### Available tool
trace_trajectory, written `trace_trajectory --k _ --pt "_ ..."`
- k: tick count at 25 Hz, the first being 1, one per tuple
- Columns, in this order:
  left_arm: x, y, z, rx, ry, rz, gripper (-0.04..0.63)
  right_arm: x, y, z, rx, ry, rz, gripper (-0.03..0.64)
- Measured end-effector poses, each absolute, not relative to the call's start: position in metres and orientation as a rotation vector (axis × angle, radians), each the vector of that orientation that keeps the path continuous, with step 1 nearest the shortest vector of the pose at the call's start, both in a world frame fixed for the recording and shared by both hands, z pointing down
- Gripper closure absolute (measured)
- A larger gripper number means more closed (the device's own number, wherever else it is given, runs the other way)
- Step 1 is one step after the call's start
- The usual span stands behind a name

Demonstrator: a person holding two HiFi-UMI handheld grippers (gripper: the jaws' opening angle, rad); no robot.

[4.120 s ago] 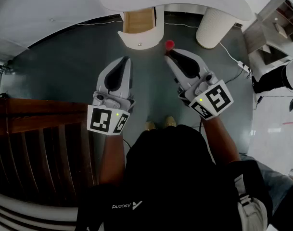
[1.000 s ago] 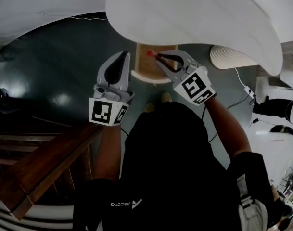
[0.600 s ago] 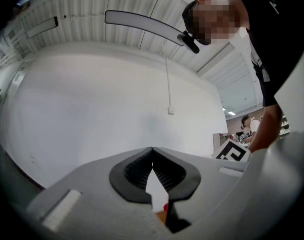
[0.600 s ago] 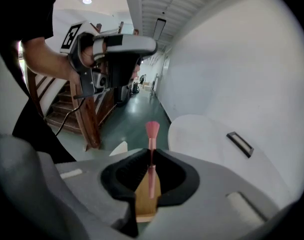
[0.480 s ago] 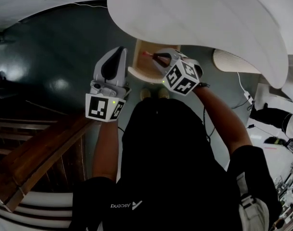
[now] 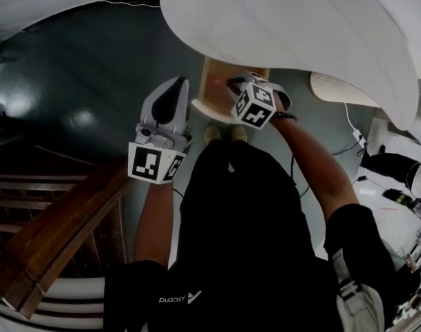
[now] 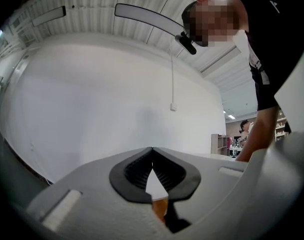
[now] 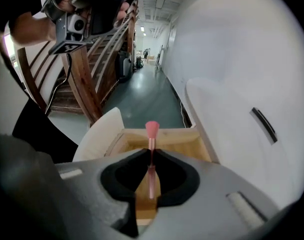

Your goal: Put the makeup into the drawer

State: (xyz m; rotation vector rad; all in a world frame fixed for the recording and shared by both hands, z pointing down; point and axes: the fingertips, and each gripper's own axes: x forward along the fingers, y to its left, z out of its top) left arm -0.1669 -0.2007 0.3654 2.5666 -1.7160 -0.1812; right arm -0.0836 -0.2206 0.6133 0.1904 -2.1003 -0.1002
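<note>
- Your right claw (image 8: 152, 154) was pinched on the thin handle of the makeup brush (image 8: 152, 134). In the right gripper view the black pads met on the stem at the centre of the frame.
- The brush's pink head stuck out just beyond the claw tips, pointing towards the upper middle of that view.
- Directly past the head lay the open wooden drawer (image 8: 191, 130), its pale bottom showing between and behind the pads. The brush hung over the drawer; whether it touched the wood could not be told.
- The drawer's curved white front (image 8: 99, 134) sat at the lower left of that view.
- In the head view your right claw (image 6: 231, 83) reached into the upper middle of the frame, over the same drawer (image 6: 213, 71), which stuck out from under the white table (image 6: 286, 26).
- Your left claw (image 7: 152, 151) was pressed together and held nothing; in the left gripper view its pad tips touched at the centre, against a plain white wall (image 7: 92, 99).
- In the head view your left claw (image 6: 179, 81) was just left of the drawer, apart from it, above the dark glossy floor (image 6: 92, 68).
- A brown wooden stair railing (image 6: 51, 234) filled the lower left of the head view.
</note>
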Motion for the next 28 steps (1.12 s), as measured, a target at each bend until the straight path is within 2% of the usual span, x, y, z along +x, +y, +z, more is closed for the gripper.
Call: trace_trajectory --k 15,28 --pt "-0.204 -0.227 0.418 2.515 -1.699 -0.142 0.584 -0.107 -0.246 0.723 0.055 -1.910 -0.127 0.566" --pt "-0.220 -0.236 0.447 2.444 -1.729 -0.100 0.584 -0.117 -0.258 0.780 -0.015 -1.836 -0.090 0.565"
